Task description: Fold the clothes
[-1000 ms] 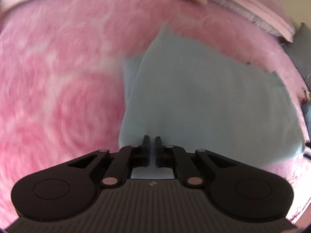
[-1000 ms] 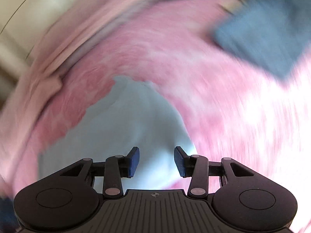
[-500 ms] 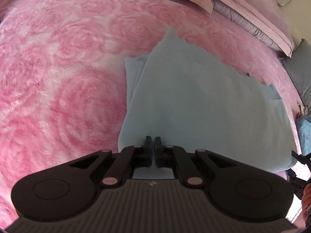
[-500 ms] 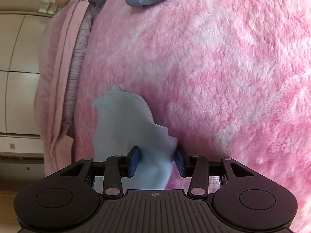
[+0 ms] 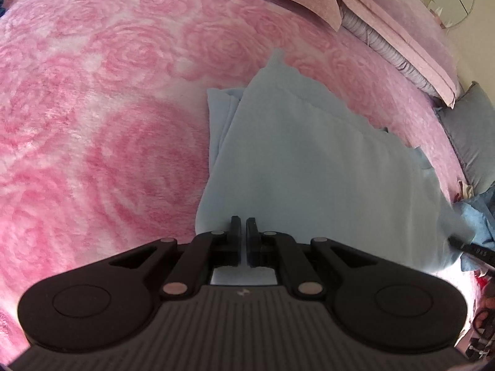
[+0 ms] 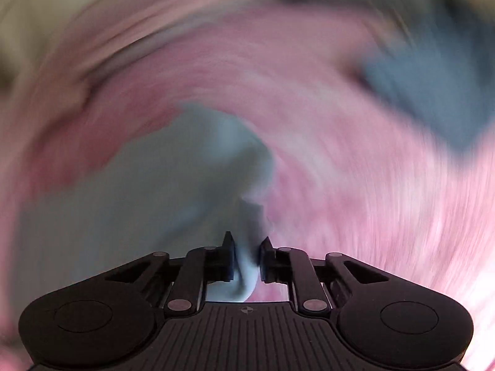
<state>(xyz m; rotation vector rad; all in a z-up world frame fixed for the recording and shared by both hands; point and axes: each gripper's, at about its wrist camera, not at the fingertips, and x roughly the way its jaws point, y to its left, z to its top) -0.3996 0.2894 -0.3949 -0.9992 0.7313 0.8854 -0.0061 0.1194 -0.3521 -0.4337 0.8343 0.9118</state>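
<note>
The light-blue garment (image 5: 309, 167) is laid on the pink rose-patterned bed blanket (image 5: 102, 142), centre to right of the left wrist view, already doubled over: a lower layer is seen peeking out along its left edge. Its near edge is pinched by the left hand-held gripper (image 5: 243, 232), jaws almost fully closed on the cloth. In the right wrist view, heavily blurred, a bunched corner of the same garment (image 6: 247, 266) is clamped by the right hand-held gripper (image 6: 246, 247); its jaws have just been closing, with the cloth between them. Only a dark tip of that gripper is glimpsed at the right edge of the left view.

Progress is judged as mid-fold: one fold appears done, both near corners are gripped, and a further fold plus smoothing is probably left. The far edge looks uneven, so alignment may need fixing.

Around it: a darker blue cloth (image 5: 476, 216) is lying just beside the garment at the right edge, close enough to be caught in the next fold. Pink pillows (image 5: 402, 27) are stacked at the upper right, well apart. A grey-blue cushion (image 5: 473, 136) is seen at the far right.
</note>
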